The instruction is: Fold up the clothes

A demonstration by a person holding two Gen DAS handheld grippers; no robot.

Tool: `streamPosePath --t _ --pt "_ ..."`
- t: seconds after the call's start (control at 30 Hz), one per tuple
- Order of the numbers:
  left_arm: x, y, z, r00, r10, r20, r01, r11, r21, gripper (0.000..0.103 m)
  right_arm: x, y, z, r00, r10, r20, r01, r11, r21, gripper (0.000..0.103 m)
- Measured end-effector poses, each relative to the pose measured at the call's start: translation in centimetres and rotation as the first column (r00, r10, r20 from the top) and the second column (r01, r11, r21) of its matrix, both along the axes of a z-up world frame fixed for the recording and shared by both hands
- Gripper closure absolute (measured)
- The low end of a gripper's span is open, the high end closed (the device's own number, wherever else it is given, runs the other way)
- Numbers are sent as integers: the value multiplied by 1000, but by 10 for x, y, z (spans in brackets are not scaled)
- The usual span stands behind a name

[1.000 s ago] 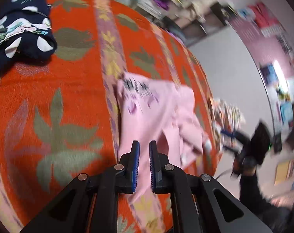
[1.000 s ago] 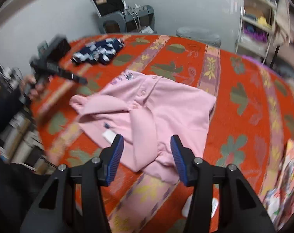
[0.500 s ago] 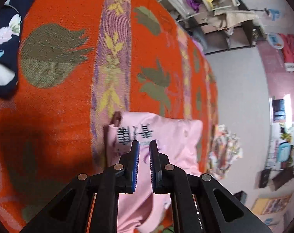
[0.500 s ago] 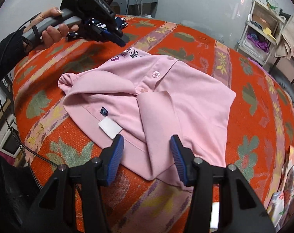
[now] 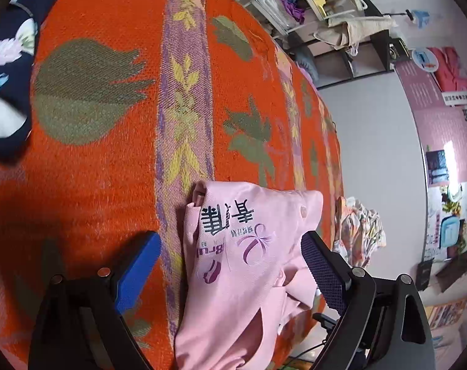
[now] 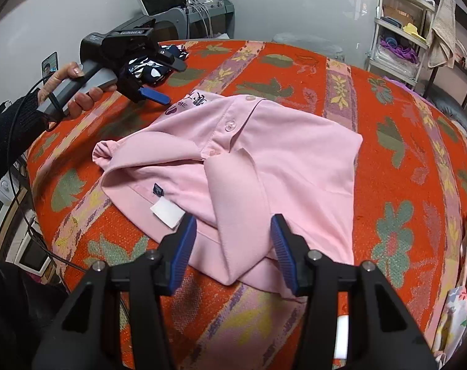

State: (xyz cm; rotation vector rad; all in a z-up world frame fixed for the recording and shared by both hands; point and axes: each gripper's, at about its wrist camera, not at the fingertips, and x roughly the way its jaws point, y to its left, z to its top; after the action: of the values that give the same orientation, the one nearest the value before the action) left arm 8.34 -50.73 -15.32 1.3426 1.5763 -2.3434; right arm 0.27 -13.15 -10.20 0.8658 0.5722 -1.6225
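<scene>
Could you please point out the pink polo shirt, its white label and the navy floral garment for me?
pink polo shirt (image 6: 295, 166), right wrist view, on its flat front panel.
white label (image 6: 168, 213), right wrist view, on the tag's middle.
navy floral garment (image 5: 5, 71), left wrist view, on its dark printed fabric.

A bed covered by an orange woven blanket (image 6: 387, 185) with green leaves and pale floral stripes fills the room. Plain grey walls (image 6: 279, 3) stand behind it. At the far right a white open shelf unit (image 6: 397, 30) holds folded cloth, a beige towel (image 6: 443, 27) hanging beside it. At the far left a grey printer (image 6: 202, 15) sits against the wall. Pink posters (image 5: 443, 123) cover another wall.
</scene>
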Motion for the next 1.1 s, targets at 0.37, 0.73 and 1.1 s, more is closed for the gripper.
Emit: streamPosePath --t 0.37,0.73,1.1 --pt "-26 11 5 996 -85 31 87 995 -56 33 -3 -1 2 1000 -15 14 16 1000 -14 54" --pt "-37 9 -10 990 -119 71 121 992 -24 36 -2 -5 -1 999 -6 33 6 1000 -12 54" --pt "-28 -7 -8 996 -12 87 15 999 -31 100 -2 -5 -6 998 -12 54 13 1000 -20 53"
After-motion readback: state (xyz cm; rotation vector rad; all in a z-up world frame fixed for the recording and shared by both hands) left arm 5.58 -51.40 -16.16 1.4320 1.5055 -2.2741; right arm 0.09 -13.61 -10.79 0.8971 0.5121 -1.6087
